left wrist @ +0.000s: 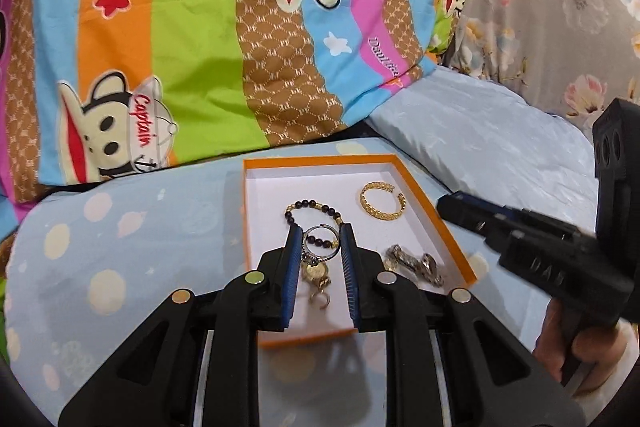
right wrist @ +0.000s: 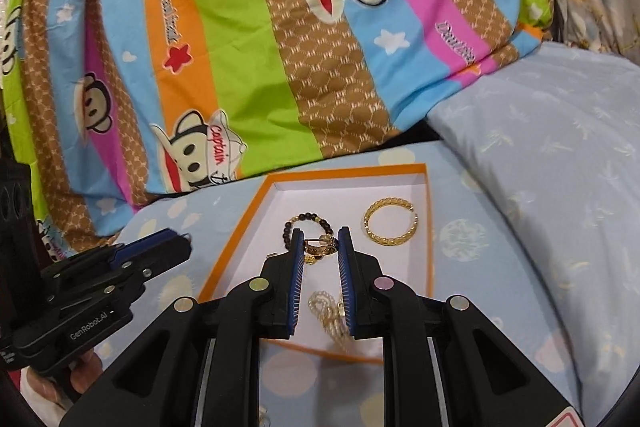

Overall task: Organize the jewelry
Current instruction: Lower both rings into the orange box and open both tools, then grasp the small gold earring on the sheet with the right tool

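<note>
Your left gripper is closed on a silver ring, which spans the gap between the blue pads, its stone toward the left pad. Your right gripper is closed on a small gold hoop pinched at its fingertips. Both grippers hang over the orange box with the white inside, which lies on the pale blue spotted sheet. In the box lie a dark bead bracelet near the middle, a gold open band toward the far right, a gold pendant piece under your left gripper, and greyish metal pieces by the near right wall. A striped cartoon quilt lies behind the box, with a pale blue pillow to its right.
</note>
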Motion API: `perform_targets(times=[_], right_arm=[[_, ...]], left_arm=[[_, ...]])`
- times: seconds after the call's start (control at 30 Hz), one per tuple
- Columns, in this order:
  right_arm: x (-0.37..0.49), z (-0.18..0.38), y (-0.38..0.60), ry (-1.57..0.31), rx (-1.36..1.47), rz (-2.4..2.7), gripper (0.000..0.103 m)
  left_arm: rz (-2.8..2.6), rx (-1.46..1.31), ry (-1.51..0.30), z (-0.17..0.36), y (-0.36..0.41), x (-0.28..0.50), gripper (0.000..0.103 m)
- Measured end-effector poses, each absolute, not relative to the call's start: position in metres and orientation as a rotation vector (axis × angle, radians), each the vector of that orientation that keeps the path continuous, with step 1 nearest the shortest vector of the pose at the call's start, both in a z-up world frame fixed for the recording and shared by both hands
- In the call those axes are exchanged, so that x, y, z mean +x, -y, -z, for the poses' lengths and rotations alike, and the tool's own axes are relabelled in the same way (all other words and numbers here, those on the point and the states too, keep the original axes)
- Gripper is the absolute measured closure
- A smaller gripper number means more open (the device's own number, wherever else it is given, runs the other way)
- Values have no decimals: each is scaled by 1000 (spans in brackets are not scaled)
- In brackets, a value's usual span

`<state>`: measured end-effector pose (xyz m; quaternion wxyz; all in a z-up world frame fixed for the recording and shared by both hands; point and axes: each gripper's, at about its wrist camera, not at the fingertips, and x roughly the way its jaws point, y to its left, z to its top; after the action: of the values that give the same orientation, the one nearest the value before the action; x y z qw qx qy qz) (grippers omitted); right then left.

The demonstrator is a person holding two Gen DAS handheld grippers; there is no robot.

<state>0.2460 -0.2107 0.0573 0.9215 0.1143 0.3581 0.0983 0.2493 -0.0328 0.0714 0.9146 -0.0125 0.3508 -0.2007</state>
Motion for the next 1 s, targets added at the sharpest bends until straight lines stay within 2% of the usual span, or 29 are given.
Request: perform_targets(times=[0.27,0.37,0.4,0.47,0.5,0.73,0.87,1.0], right_arm=[[283,-19,209,-807,249,-189,87],[287,-12,211,-812,252,-180,83],[287,-12,212,-809,257,-176,78],[284,-15,216,-792,261,-159,75],[280,-19,217,-779,260,-155,72],[211,-53,217,-702,218,-179,63],[155,-38,205,-759,208,-216,63],[129,-12,183,-842,198,-239,62]], left_arm=[[396,-34,-795,-31,56,293,84],[402,-44,-803,-22,60,300,83],[395,-41,-798,-21,62,301,79],[361,-19,-775,-22,62,299,62],[357,-17,-771,-25,61,298,60],[329,-23,-714,-54,28,256,59],[314,-21,-732,-55,4,213,58],[278,17,-783,-32,-5,178,58]])
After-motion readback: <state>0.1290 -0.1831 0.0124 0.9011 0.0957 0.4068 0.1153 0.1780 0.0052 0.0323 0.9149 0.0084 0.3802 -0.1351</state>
